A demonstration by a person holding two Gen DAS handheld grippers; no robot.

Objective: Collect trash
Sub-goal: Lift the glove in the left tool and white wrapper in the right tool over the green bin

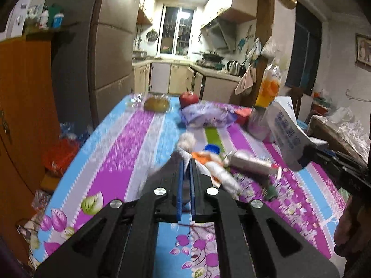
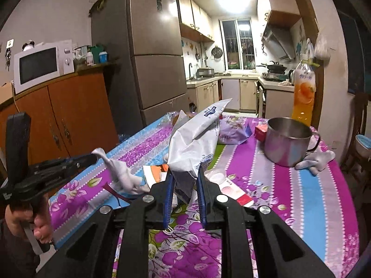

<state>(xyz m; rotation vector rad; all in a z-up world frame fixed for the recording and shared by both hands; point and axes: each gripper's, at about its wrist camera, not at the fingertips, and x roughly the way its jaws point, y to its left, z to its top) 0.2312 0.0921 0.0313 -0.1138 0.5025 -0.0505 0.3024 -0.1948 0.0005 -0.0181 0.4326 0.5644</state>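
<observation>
The left tongs [image 2: 95, 156] were clamped on a crumpled white tissue [image 2: 123, 173]; the right tongs [image 2: 185, 173] gripped a white wrapper bag [image 2: 197, 139], both lifted above the bench [image 2: 301, 197].

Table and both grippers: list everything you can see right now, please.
white snack bag: one, white and blue, clamped in right gripper, lifted
white tissue: one, pinched in left gripper
steel mug: one, silver, table's right side
juice bottle: one, orange, behind the mug
apple: one, red, far end
purple bag: one, lying mid-table
tube: one, silver, lying near centre
tablecloth: one, purple and blue stripes
left gripper: shut on tissue
right gripper: shut on bag
</observation>
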